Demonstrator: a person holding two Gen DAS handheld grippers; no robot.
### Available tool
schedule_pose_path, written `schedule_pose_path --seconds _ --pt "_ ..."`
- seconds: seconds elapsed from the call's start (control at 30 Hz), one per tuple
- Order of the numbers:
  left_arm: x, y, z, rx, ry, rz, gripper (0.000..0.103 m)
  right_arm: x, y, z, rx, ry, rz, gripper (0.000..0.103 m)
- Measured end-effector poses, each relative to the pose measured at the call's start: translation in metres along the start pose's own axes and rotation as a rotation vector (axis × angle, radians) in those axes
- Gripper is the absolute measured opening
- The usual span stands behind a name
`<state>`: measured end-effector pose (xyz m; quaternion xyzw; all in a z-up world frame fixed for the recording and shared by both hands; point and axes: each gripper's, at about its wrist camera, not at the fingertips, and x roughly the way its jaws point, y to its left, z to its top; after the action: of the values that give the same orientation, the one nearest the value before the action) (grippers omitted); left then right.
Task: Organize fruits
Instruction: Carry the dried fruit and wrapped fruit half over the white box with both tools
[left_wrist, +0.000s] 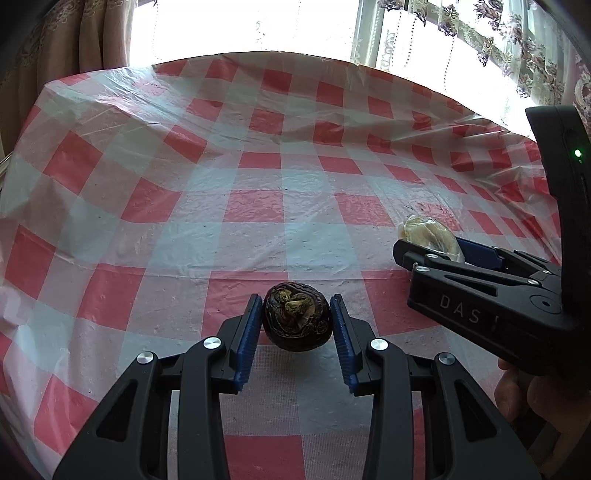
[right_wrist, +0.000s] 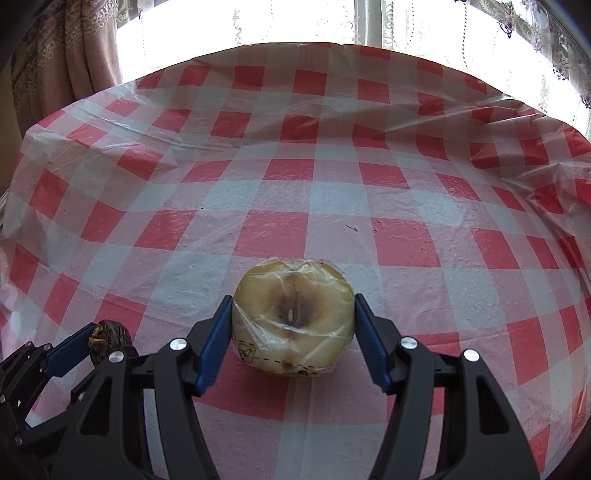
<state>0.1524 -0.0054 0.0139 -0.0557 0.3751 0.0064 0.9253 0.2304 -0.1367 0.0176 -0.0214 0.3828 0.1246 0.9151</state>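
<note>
Here the checked tablecloth (right_wrist: 303, 229), red and white under a clear plastic film, covers the whole table and carries no bowl or tray in either view, so where the fruits are meant to go cannot be told. Near the front, right of centre, the right gripper (right_wrist: 293, 325) has its blue pads against both flanks of a halved apple (right_wrist: 293, 325) wrapped in cling film; it seems clamped on it, and the fruit looks to sit on or just above the cloth. The cut face, browned around the core, points back toward the camera and slightly up, and the core axis runs near to far; the half is squat, wider left to right than deep. To its left the left gripper (left_wrist: 297, 321) flanks a dark mangosteen (left_wrist: 297, 321), with the left pad touching; whether the right pad touches I cannot tell, so the grip may not be finished. The mangosteen is nearly round with no real long axis, its dried calyx turned toward the camera and upward. To do this step well, I judge each squeeze should be gentle and centred: film is slippery, soft flesh bruises, and a round fruit pinched off-centre may roll out.
</note>
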Motion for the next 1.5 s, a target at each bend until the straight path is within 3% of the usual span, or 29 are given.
schedule_pose_path --seconds 0.63,1.5 --pt "-0.021 -0.020 -0.003 0.046 -0.033 0.018 0.037 -0.063 -0.028 -0.040 0.045 -0.033 -0.027 0.063" --pt "-0.060 -0.118 -0.018 0.227 -0.022 -0.098 0.037 -0.153 -0.105 -0.098 0.148 -0.059 -0.088 0.063"
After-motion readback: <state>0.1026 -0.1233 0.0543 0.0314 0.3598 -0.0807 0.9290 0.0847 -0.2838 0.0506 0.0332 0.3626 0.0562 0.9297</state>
